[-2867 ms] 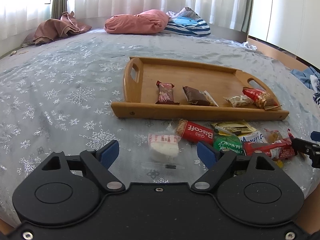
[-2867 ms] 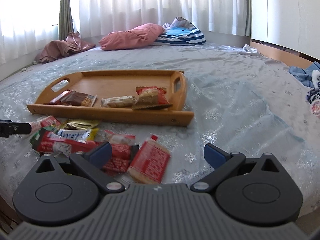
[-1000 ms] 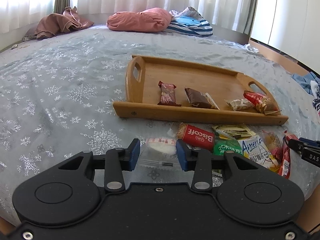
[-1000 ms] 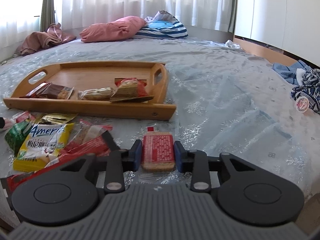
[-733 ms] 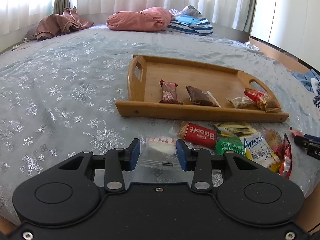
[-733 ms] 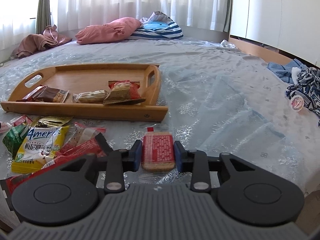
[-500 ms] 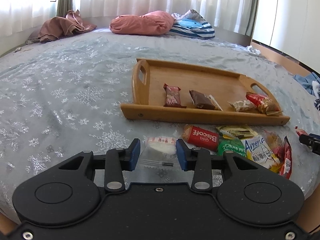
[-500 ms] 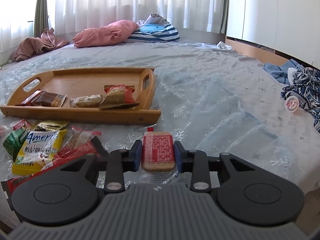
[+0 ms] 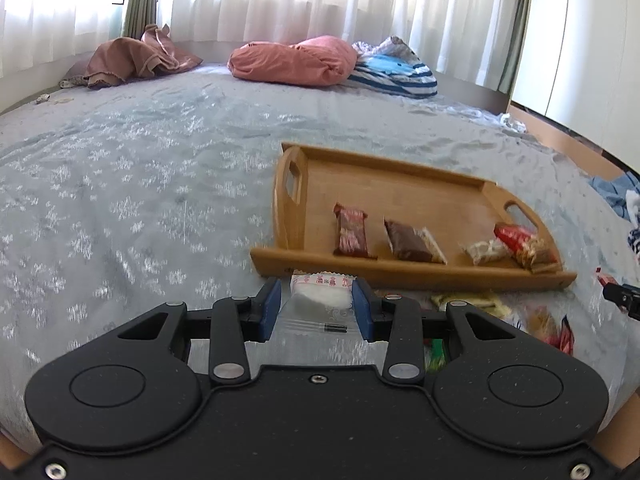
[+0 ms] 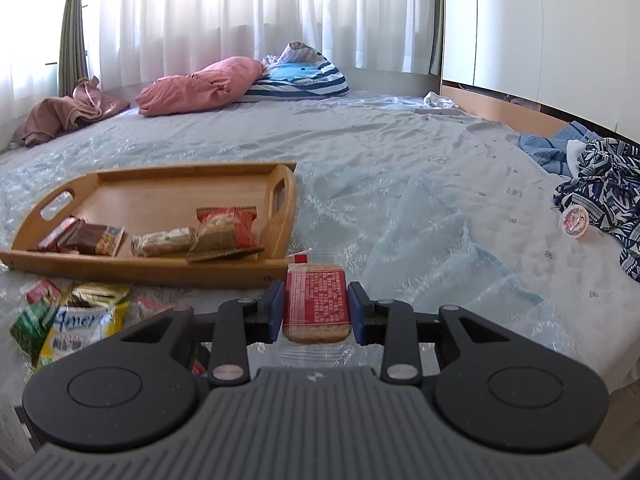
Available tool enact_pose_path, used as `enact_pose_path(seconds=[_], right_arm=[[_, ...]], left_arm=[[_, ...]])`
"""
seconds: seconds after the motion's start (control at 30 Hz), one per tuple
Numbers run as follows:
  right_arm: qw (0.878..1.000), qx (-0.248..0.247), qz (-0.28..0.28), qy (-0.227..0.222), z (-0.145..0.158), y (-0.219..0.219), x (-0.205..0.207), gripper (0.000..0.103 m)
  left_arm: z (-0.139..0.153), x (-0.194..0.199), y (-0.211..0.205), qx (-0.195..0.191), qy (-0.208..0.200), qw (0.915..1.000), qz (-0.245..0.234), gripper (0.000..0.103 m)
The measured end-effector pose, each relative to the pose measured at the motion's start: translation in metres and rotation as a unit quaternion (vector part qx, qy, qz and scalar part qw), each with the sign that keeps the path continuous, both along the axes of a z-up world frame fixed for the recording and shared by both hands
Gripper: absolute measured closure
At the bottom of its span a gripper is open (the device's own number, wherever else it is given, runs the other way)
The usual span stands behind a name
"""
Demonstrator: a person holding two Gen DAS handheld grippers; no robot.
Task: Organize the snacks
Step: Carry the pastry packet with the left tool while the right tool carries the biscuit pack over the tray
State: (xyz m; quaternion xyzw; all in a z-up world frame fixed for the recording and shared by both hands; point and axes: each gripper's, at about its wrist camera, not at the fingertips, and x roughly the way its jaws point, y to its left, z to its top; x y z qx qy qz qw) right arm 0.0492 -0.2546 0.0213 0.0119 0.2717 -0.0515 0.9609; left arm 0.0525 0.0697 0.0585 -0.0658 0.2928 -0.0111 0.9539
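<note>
Ahead of both jaws I see the tray (image 9: 408,270); left gripper (image 9: 316,310) clamps the white snack (image 9: 320,292), right gripper (image 10: 316,310) clamps the red cracker pack (image 10: 316,304), long axis pointing forward.

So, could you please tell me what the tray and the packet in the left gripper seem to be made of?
The tray looks like light wood, perhaps bamboo, with a smooth satin finish: warm tan, cut-out handles. The packet in the left gripper looks like thin clear plastic film, glossy, with a white filling showing through.

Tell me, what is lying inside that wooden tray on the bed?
Four wrapped snacks line the wooden tray's near edge: red bar, brown bar, pale nutty bar, red packet. Nothing hidden.
</note>
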Motion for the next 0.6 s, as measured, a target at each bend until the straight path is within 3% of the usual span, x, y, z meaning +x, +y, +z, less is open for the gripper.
enact_pose_path(seconds=[0.4,0.6], right_arm=[[0.999,0.032,0.021,-0.011,0.027,0.003,0.027,0.064],[0.997,0.055,0.057,-0.004,0.036,0.021,0.056,0.064]], left_arm=[[0.037,0.033,-0.011,0.004,-0.04,0.9991,-0.017,0.066],[0.052,0.068,-0.019,-0.022,-0.038,0.9986,-0.031,0.066]])
